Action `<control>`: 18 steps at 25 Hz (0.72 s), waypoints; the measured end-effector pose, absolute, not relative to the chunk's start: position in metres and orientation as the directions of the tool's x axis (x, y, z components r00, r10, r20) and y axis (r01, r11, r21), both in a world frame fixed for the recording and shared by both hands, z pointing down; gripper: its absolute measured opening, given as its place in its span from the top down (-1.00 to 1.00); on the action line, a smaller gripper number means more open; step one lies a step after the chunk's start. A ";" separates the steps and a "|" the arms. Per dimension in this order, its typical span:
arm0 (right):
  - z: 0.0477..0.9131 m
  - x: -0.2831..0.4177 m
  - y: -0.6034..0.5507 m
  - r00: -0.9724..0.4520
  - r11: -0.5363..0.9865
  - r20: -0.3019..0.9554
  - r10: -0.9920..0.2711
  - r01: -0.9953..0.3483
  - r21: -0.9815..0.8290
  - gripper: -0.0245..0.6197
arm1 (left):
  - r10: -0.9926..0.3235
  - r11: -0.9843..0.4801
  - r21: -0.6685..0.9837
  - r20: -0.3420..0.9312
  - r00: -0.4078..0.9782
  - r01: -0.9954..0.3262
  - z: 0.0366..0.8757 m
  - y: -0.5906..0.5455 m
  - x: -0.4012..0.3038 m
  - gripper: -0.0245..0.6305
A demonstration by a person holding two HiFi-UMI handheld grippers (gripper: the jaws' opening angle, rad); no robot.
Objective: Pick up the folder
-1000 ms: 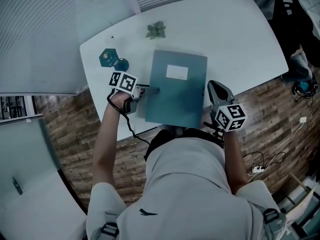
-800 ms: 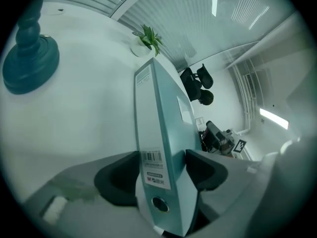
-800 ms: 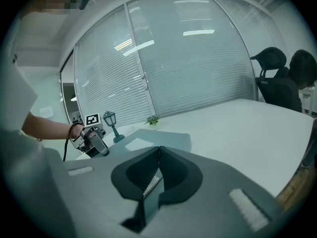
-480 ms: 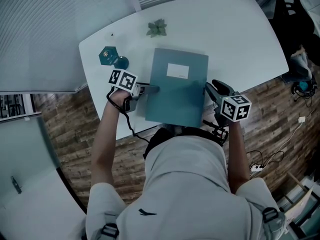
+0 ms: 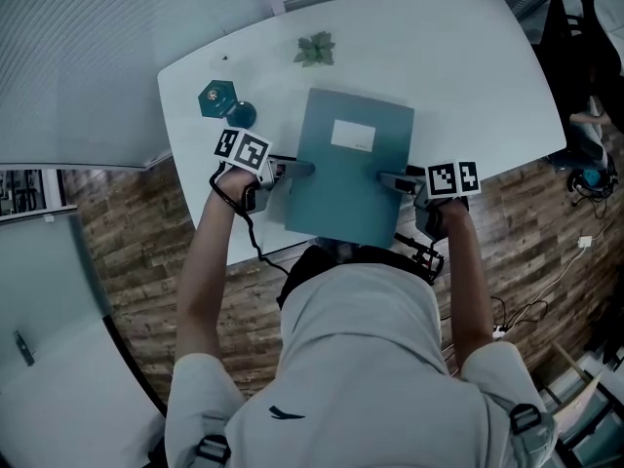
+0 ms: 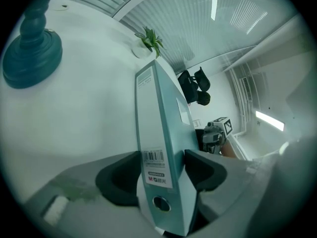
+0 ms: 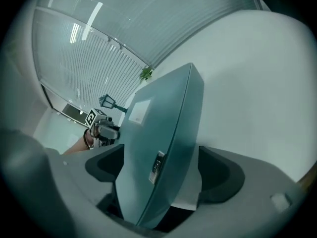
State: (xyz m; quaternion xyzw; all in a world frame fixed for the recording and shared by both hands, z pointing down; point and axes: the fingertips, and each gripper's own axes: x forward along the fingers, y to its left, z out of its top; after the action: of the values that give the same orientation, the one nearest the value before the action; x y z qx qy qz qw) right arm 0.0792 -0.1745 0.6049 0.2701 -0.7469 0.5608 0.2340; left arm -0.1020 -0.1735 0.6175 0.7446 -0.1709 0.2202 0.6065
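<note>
While my left gripper (image 6: pixel 161 171), just closing, clamps the spine of the teal lever-arch folder (image 5: pixel 346 178) lying flat on the white table (image 5: pixel 468 57), my right gripper (image 7: pixel 158 172), its jaws just opened, loosely straddles the folder's opposite edge. I should close them squarely, then lift both sides level.

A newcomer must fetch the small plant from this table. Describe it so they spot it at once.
On the white table, look past the far edge of the teal folder lying in its middle. The small plant sits there alone, the only leafy green thing. The dark teal lamp-shaped ornament stands apart, nearer the left corner.
</note>
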 end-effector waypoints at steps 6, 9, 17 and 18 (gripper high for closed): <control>0.610 0.069 -0.182 -0.715 0.150 0.682 -0.155 -0.699 -0.699 -0.55 | -0.013 -0.182 0.854 0.493 0.870 -0.487 0.616 -0.174 -0.099 0.05; 0.610 0.069 -0.186 -0.686 0.104 0.688 -0.237 -0.722 -0.684 -0.59 | -0.020 -0.180 0.853 0.494 0.869 -0.489 0.616 -0.170 -0.097 0.05; 0.615 0.069 -0.186 -0.605 0.063 0.740 -0.292 -0.785 -0.617 -0.60 | -0.034 -0.191 0.846 0.502 0.864 -0.498 0.615 -0.160 -0.095 0.05; 0.614 0.070 -0.187 -0.611 0.055 0.734 -0.296 -0.778 -0.625 -0.59 | -0.043 -0.200 0.843 0.501 0.864 -0.499 0.614 -0.159 -0.094 0.04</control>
State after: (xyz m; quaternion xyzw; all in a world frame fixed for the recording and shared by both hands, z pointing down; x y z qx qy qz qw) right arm 0.0698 -0.1869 0.6144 0.3867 -0.6945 0.5684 0.2122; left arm -0.0943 -0.1589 0.6145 0.7513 -0.1802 0.1881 0.6064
